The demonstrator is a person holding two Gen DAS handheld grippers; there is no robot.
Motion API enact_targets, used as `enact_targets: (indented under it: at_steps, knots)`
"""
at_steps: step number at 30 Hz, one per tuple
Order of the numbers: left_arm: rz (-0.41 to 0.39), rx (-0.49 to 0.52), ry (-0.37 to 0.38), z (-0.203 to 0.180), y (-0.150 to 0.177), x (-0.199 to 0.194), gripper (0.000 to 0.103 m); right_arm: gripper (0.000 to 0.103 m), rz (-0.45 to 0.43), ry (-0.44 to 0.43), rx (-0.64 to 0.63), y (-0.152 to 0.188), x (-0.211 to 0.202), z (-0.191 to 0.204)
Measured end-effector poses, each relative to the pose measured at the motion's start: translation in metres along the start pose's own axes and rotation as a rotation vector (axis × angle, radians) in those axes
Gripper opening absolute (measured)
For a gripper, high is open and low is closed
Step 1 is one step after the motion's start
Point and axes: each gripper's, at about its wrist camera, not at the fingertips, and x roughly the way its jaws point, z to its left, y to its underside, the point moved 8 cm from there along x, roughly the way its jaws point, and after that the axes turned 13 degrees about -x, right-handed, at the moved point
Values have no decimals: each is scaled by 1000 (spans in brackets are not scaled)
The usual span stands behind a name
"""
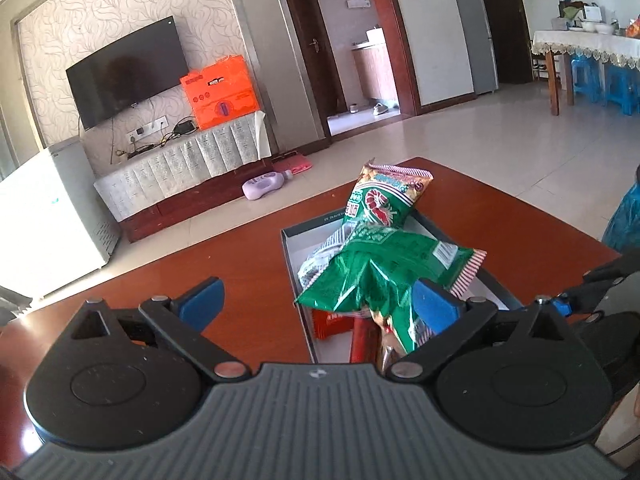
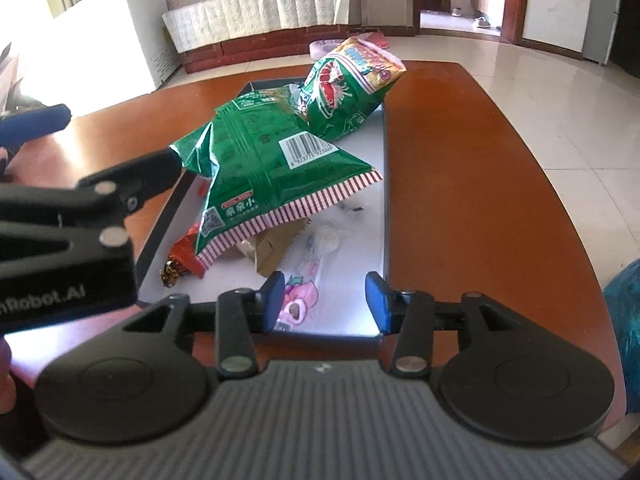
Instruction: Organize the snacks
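Two grippers we hold over the desk (image 2: 460, 152). Our right gripper (image 2: 325, 300) has its fingers partly apart, empty, over the near end of the shallow box (image 2: 385, 184). Our left gripper (image 1: 316, 304) is spread wide, empty; its right finger sits just beside the green snack bag (image 1: 384, 264). Beyond it, a second shrimp-print bag (image 1: 384, 196) leans on the box's far end.

Two close wrist views, both over the snack box (image 1: 496, 280).
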Motion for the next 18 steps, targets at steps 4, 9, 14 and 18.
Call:
enact_targets:
  at_steps: [4,9,14,18]
  knots:
    - [-6,-56,35,2,7,-18,102,59,-64,20,39,5,-20,4]
    - [1,-104,77,7,16,-51,102,74,-177,130,-77,8,-55,29]
    - [29,-134,104,14,34,-81,102,74,-183,213,-113,29,-83,53]
    - [32,-184,77,28,42,-99,102,74,-154,249,-101,53,-105,62]
